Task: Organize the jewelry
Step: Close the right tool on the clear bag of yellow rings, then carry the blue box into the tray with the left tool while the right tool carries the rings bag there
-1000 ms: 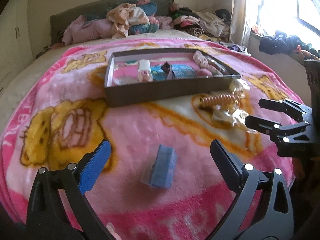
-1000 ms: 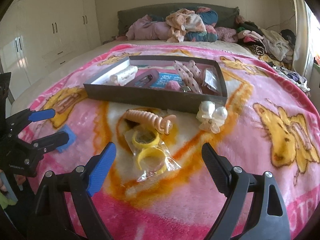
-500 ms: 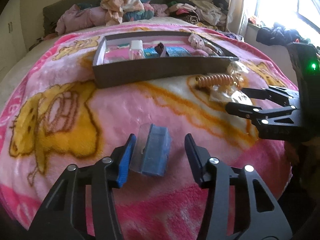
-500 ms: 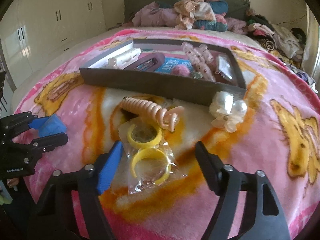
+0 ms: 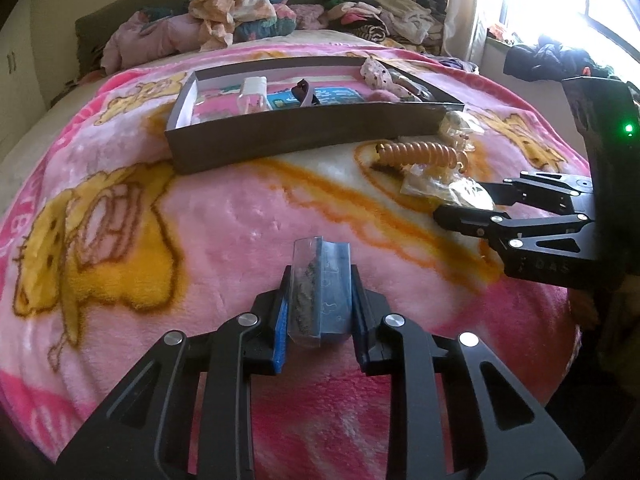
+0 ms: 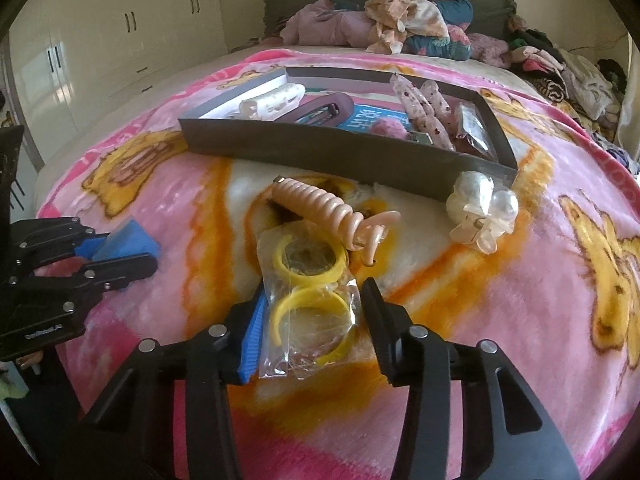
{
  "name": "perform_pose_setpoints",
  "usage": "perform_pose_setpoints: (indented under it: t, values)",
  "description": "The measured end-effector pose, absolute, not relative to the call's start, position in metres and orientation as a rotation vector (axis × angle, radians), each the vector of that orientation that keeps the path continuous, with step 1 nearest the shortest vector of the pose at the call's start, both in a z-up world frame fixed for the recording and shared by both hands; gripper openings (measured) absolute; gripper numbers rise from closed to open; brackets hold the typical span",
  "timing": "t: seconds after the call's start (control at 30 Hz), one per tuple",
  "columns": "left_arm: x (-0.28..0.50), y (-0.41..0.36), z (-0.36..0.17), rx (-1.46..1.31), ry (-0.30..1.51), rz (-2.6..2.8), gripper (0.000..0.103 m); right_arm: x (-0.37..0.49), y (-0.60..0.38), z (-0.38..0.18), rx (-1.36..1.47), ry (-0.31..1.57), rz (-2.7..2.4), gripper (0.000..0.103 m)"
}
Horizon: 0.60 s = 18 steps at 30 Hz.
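Observation:
A small blue box [image 5: 334, 284] with a clear lid lies on the pink blanket. My left gripper [image 5: 320, 276] is closing, and both pads press on the box's sides. In the right wrist view, the left gripper [image 6: 130, 250] holds the same blue box [image 6: 128, 240] at the far left. A clear bag of yellow bangles [image 6: 312, 308] lies between the jaws of my right gripper [image 6: 314, 286], which are closing; the blue pad is at the bag's left edge, and a thin gap shows on the right. Behind stands the dark tray [image 6: 320, 150] holding several hair pieces.
A peach spiral hair tie [image 6: 316, 204] lies just beyond the bag, and a pearl clip [image 6: 480, 208] lies by the tray's right corner. Piled clothes cover the bed's far end. White wardrobes [image 6: 100, 48] stand on the left, a window ledge [image 5: 560, 56] on the right.
Both grippers went from wide open to narrow. The left one closed onto the blue box; the right one moved forward so the bangle bag sits between its jaws.

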<state>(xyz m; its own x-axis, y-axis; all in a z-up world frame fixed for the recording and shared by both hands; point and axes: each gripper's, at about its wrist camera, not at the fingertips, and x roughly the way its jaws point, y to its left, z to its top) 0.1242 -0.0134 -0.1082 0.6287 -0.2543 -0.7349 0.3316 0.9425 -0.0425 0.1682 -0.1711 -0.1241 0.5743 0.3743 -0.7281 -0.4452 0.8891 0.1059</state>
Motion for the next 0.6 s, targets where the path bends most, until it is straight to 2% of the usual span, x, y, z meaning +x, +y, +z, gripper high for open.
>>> perform_pose_setpoints:
  t: [0.2, 0.6]
  values:
    - [0.122, -0.016, -0.103, 0.101, 0.81, -0.346, 0.018, 0.161, -0.177, -0.116, -0.017, 0.838, 0.532, 0.039]
    - [0.121, -0.022, -0.084, 0.09, 0.758, -0.352, 0.018, 0.151, -0.183, -0.086, 0.023, 0.784, 0.563, 0.039]
